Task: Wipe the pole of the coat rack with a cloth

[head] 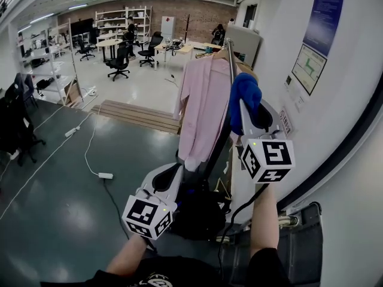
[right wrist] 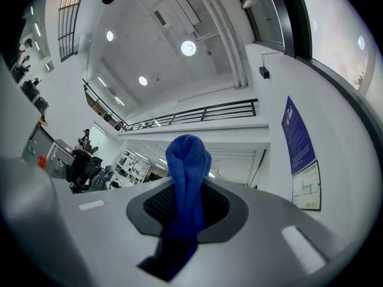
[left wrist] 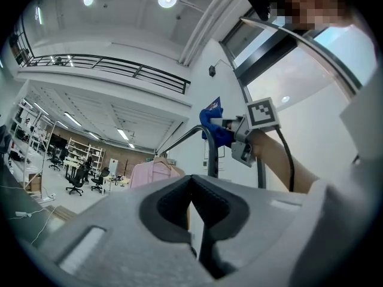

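Cloth (right wrist: 187,166), blue, pinched in right gripper (right wrist: 187,205) at top bend of coat rack pole (head: 222,133), seemingly touching it; pole's long axis ran upright, downward from cloth. Left gripper (left wrist: 191,205) pressed together, empty, low beside pole; right nearer

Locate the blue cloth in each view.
Head view: blue cloth, upper right of centre, beside the pink shirt.
Left gripper view: cloth above centre, at the rack's bend.
Right gripper view: cloth dead centre, clamped in the right tongs.
Landmark: pink shirt, head and left views only.
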Tool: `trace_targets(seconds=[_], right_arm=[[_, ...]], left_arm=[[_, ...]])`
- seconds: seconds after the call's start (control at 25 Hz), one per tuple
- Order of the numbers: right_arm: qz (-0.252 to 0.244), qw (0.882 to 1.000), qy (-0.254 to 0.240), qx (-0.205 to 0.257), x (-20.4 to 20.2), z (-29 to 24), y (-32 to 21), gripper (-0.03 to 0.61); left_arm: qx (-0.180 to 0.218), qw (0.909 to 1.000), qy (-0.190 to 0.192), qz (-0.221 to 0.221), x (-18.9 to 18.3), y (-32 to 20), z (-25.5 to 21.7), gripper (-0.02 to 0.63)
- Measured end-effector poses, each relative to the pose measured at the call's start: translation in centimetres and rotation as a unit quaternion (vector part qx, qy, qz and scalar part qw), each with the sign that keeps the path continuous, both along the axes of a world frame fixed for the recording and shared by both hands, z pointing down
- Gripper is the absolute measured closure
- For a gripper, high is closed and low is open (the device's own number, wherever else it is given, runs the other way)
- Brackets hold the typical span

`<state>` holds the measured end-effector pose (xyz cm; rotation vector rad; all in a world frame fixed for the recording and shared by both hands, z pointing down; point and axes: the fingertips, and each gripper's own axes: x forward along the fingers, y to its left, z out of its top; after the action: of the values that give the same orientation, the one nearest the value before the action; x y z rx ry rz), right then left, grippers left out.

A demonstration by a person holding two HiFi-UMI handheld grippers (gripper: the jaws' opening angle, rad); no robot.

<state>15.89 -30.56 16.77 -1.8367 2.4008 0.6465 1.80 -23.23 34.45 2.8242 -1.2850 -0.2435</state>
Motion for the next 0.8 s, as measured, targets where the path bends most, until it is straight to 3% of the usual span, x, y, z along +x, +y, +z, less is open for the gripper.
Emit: trace_targets(seconds=[0.12,0.44,0.64,0.8], right_arm=[[-0.021,1.0,-0.015,-0.009,0.3,0.2,-0.4,0.508],[-0.031,0.999,0.029,0.018,-2.0,5.6,4.8,0.509],[-0.029,0.996,0.083,-0.003,-3.8,12.8,6.1,0.508],[-0.028,0.992,0.11,-0.055,-4.7,19.1,6.3,0.506]], left_arm=[[-0.002,1.0,-0.001,0.002,0.3,-0.1,0.2,0.609],[-0.006,0.9999,-0.003,0.008,0.7,-0.5,0.5,0.609],[-0.012,0.9999,-0.003,0.012,1.1,-0.5,1.0,0.609],[-0.013,0.9999,-0.007,0.008,1.3,-0.6,1.3,0.609]])
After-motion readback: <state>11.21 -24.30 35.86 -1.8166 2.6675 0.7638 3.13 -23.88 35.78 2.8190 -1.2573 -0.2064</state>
